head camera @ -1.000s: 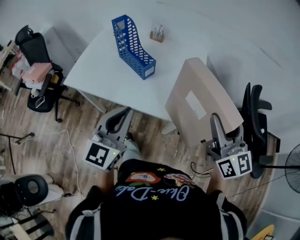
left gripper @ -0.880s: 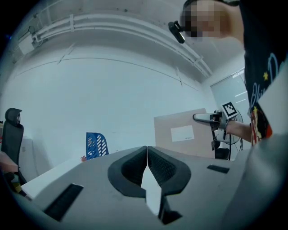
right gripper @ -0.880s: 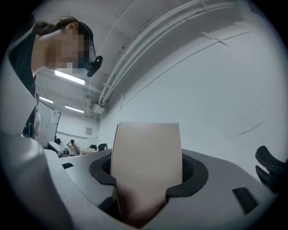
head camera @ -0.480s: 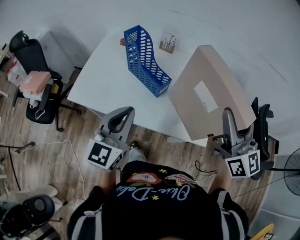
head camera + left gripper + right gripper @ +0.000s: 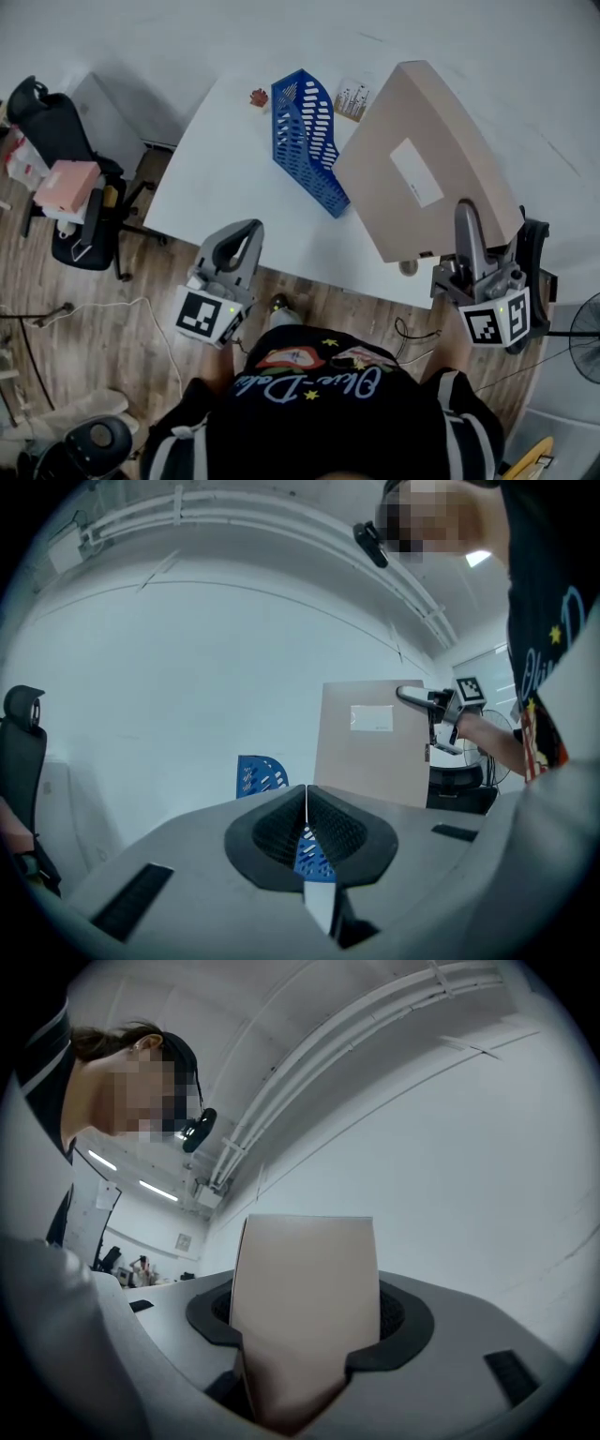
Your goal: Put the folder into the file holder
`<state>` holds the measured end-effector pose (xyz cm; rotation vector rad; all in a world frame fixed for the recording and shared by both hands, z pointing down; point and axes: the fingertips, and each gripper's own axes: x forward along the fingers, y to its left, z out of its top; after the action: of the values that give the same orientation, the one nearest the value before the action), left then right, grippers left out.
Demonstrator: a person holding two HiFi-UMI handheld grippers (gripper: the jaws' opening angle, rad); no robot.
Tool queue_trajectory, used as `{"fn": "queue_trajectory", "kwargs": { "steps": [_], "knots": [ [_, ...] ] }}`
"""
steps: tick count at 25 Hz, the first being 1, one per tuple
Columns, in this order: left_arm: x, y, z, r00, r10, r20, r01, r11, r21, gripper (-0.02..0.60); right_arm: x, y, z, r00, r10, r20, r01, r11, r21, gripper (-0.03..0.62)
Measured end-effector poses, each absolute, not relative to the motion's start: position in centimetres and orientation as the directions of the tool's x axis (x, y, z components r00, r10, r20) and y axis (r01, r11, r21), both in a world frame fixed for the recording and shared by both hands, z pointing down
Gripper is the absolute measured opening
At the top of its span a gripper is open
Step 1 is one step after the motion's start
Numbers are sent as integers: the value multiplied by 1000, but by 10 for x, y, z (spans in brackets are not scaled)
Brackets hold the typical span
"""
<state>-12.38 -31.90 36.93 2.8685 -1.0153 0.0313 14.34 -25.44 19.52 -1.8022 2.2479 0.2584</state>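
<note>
Right gripper [image 5: 467, 217], lower right: jaws wide, clamped on the tan folder [image 5: 427, 141], held upright just right of the blue file holder [image 5: 307, 141], upper centre. Left gripper [image 5: 244, 234]: closed, empty.

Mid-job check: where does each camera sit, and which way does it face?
Head view: head-mounted, steeply down at table, file holder, folder; shows shirt, left hand-held gripper, right hand-held gripper.
Left gripper view: on the left hand-held gripper, along shut jaws toward file holder and folder; shirt at right.
Right gripper view: on the right hand-held gripper, upward along jaws clamped on the folder; person's head upper left.
Head and left gripper views share file holder and folder.
</note>
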Motion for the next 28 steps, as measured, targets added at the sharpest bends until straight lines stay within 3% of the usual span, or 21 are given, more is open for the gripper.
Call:
{"fn": "queue_trajectory", "kwargs": {
  "steps": [12, 28],
  "knots": [
    [-157, -367, 368, 787, -617, 21, -615, -781, 107, 5, 112, -304, 184, -201, -928, -314, -978, 207, 16, 270],
    [-185, -383, 363, 669, -743, 27, -742, -664, 96, 5, 103, -377, 186, -340, -879, -335, -934, 356, 14, 270]
  ]
}}
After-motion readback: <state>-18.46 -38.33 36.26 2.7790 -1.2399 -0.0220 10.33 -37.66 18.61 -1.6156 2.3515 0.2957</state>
